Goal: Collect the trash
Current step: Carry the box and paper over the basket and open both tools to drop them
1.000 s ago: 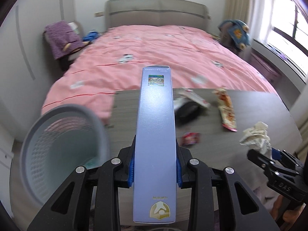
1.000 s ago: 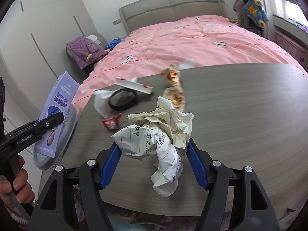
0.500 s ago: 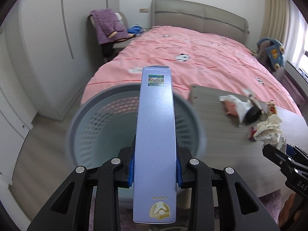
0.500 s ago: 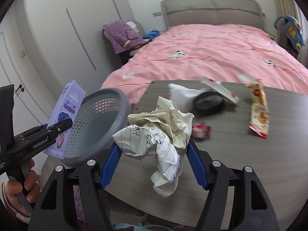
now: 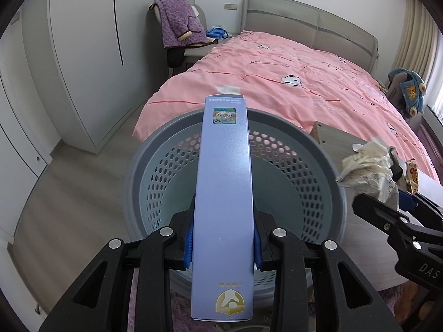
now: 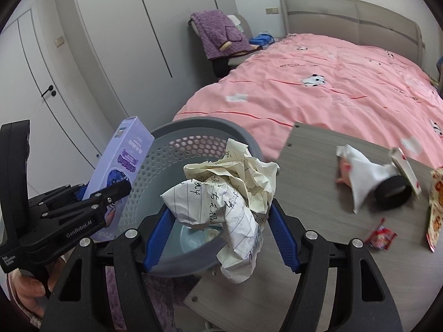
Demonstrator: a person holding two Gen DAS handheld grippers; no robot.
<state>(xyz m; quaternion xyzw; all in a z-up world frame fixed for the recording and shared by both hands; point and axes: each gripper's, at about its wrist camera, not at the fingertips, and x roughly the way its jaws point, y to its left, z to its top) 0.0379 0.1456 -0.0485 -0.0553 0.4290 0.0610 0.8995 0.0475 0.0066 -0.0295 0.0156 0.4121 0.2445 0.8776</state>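
the left gripper [image 5: 223, 244] clamps a tall lilac cardboard box [image 5: 224, 182] above a grey perforated plastic bin [image 5: 313, 149]. the right gripper [image 6: 220, 232] squeezes a crumpled ball of lined paper [image 6: 221, 191] over the bin's rim, beside a grey wooden table [image 6: 318, 210].

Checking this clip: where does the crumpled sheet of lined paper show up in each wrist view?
Left wrist view: crumpled paper at the right edge, clamped in the right gripper, beside the basket rim.
Right wrist view: crumpled paper at centre, between the right gripper's blue pads, over the basket's near edge.
Shared landmark: the grey perforated waste basket.
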